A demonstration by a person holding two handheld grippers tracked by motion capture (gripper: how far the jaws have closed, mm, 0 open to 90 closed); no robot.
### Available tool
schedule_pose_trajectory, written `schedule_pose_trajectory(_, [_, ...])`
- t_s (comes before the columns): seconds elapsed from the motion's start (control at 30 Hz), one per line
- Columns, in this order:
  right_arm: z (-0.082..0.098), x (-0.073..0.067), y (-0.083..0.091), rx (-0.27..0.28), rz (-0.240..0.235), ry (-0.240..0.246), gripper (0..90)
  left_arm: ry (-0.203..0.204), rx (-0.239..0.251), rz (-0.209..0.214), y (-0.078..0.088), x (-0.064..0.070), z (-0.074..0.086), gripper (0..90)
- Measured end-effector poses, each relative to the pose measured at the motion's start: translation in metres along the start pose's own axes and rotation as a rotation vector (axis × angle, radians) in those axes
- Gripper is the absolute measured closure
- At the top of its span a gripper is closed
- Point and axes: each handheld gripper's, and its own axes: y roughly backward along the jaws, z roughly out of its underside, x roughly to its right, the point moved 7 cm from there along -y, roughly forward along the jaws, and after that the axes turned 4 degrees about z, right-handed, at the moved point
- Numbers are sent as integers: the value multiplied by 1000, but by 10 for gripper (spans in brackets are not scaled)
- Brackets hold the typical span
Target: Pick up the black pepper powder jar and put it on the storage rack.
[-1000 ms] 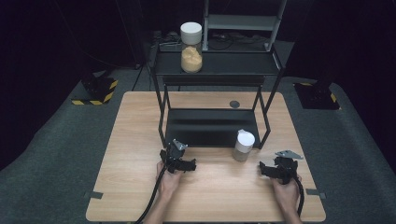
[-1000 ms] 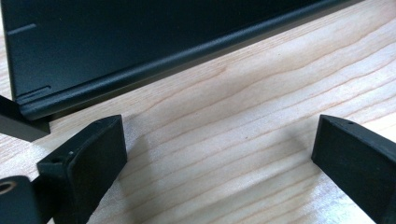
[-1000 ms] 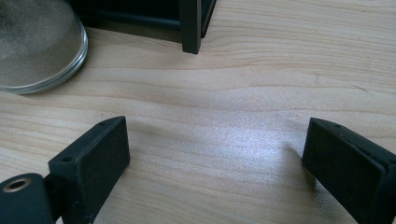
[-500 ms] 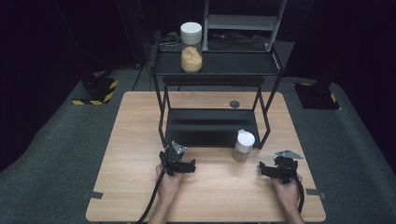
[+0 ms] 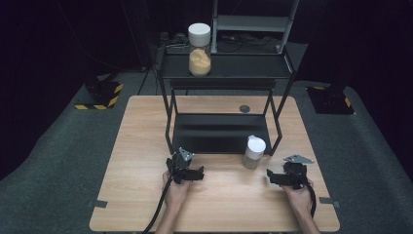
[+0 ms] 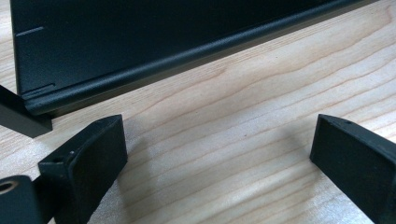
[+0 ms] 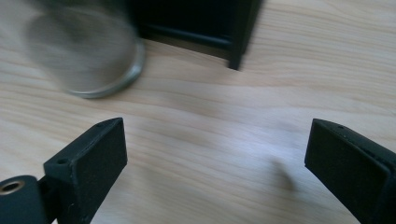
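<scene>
My left gripper (image 5: 185, 169) rests open on the wooden table (image 5: 141, 126), just in front of the black rack's lower tray (image 5: 219, 131). In the left gripper view its gripper (image 6: 219, 135) has wide-apart jaws over bare wood, with the tray edge (image 6: 154, 60) close ahead. My right gripper (image 5: 286, 175) is open too, a little right of a white-lidded jar (image 5: 253, 152) standing on the table. In the right gripper view that gripper (image 7: 215, 140) holds nothing, and the jar (image 7: 84, 51) appears blurred at the upper left.
A black metal rack (image 5: 226, 68) straddles the table's far half; its front right leg (image 7: 240, 35) stands near the jar. A second white-lidded jar (image 5: 199, 48) with orange contents sits on the rack's top shelf. A small dark disc (image 5: 244, 108) lies behind the tray.
</scene>
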Motion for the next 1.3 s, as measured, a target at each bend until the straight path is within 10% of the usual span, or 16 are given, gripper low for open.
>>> schedule_pose_trajectory(0.53, [-22,-18,-9,25,-155,25,53,0,0,1,0,0,0,37])
schedule_pose_trajectory(1.3, [-47,-39,-25,33,-162,43,103,1,0,2,0,0,0,36])
